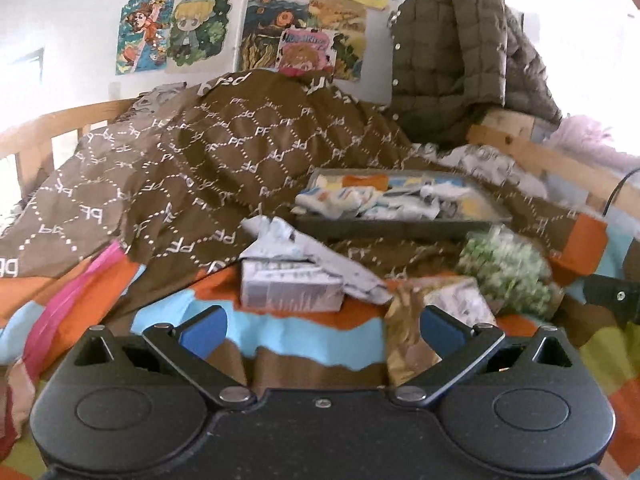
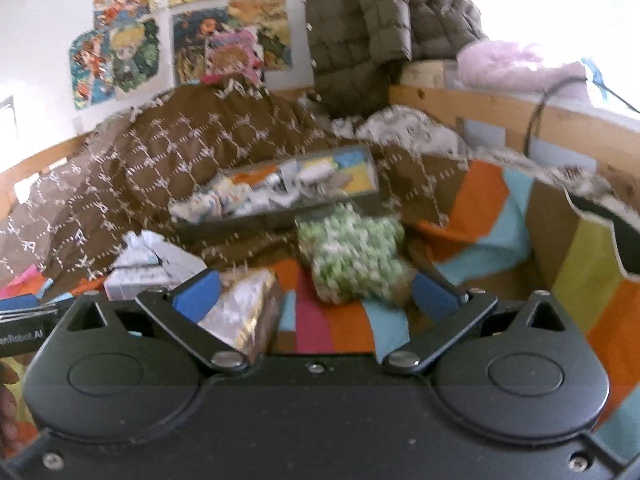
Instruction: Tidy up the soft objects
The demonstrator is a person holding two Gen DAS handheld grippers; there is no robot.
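Both released: right hand-held gripper (image 2: 316, 294) near green bundle (image 2: 352, 258); left hand-held gripper (image 1: 320, 330) near tissue box (image 1: 290, 286); straddle bundle before you clench, tray (image 2: 280, 220) just behind

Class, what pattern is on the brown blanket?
White dotted diamond lattice with "PF" letters on the blanket; left wrist view.

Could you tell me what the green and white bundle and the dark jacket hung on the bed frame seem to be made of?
Green and white bundle: probably a soft, nubby knit or fleece, matte, judging by its bumpy surface; motion blur leaves this uncertain.
Dark jacket: quilted padded fabric, likely a synthetic shell with a slight sheen, going by its stitched squares and snap buttons.
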